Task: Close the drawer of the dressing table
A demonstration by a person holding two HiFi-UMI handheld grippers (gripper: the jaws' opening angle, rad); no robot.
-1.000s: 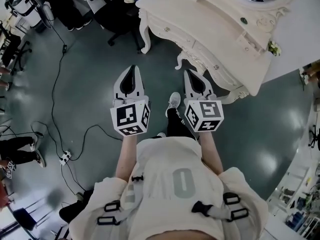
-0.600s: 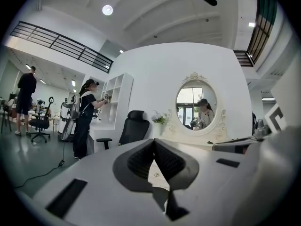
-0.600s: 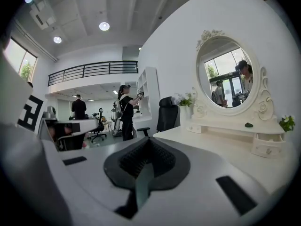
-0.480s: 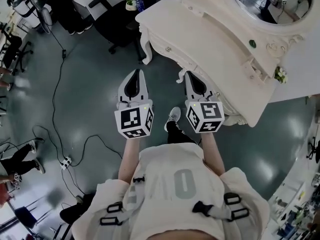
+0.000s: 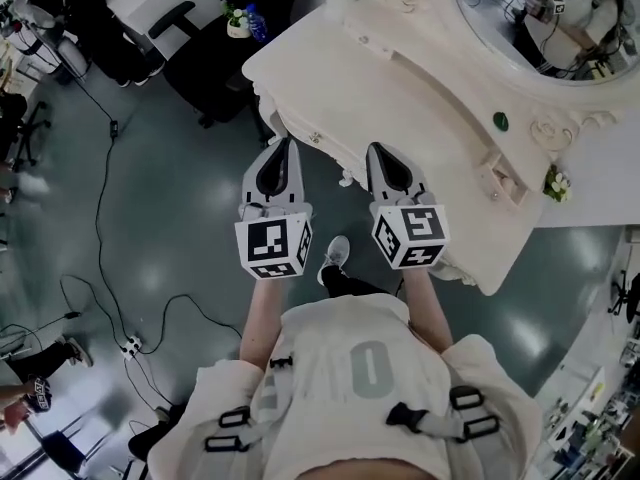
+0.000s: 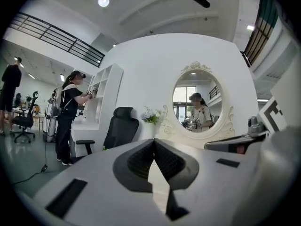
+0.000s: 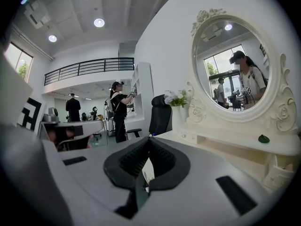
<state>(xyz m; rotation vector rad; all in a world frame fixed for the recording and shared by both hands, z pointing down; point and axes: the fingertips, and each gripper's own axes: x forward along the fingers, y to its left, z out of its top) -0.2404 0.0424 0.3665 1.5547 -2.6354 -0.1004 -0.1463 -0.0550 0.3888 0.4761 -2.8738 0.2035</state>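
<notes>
Head view: a cream dressing table (image 5: 400,78) with an oval mirror (image 5: 530,18). The left gripper (image 5: 287,143) and right gripper (image 5: 373,150) point at its front, just short of its edge. Its knobbed drawer (image 5: 318,140) faces them; whether it stands open cannot be told.

Left gripper view: jaws together, empty, facing the dressing table.

Right gripper view: jaws together, empty, the dressing table close ahead.

Dressed in a cream short-sleeved T-shirt (image 5: 345,353) with large grey figures printed on it, crossed by grey webbing straps (image 5: 437,424) with black plastic buckles (image 5: 404,416). Lower down, dark trousers (image 5: 352,284) and a white lace-up sneaker (image 5: 337,253). White-shelled left gripper (image 5: 283,144) and right gripper (image 5: 376,150), black ribbed inside, each capped by a black-and-white marker cube (image 5: 273,249).
</notes>
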